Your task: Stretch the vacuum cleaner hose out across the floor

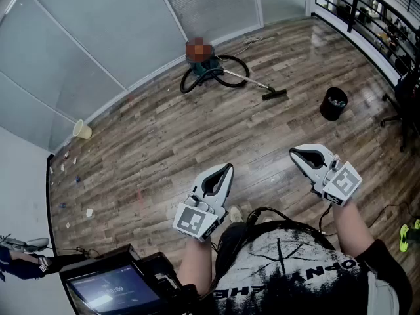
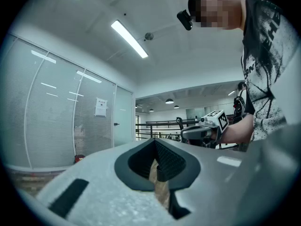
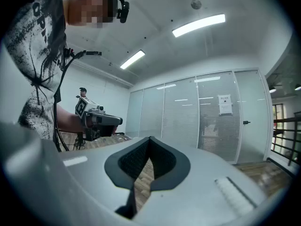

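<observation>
So, not started yet by the look of it. Up close: left gripper and right gripper, both shut tight on nothing, held level over bare floor. Far off by the glass wall — vacuum cleaner, with hose curled in a loop around it, well apart from either gripper. Left to do: walk over, grab, pull it straight.

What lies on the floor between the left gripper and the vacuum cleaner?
Nothing: the head view shows bare floor from left gripper to vacuum cleaner.
</observation>
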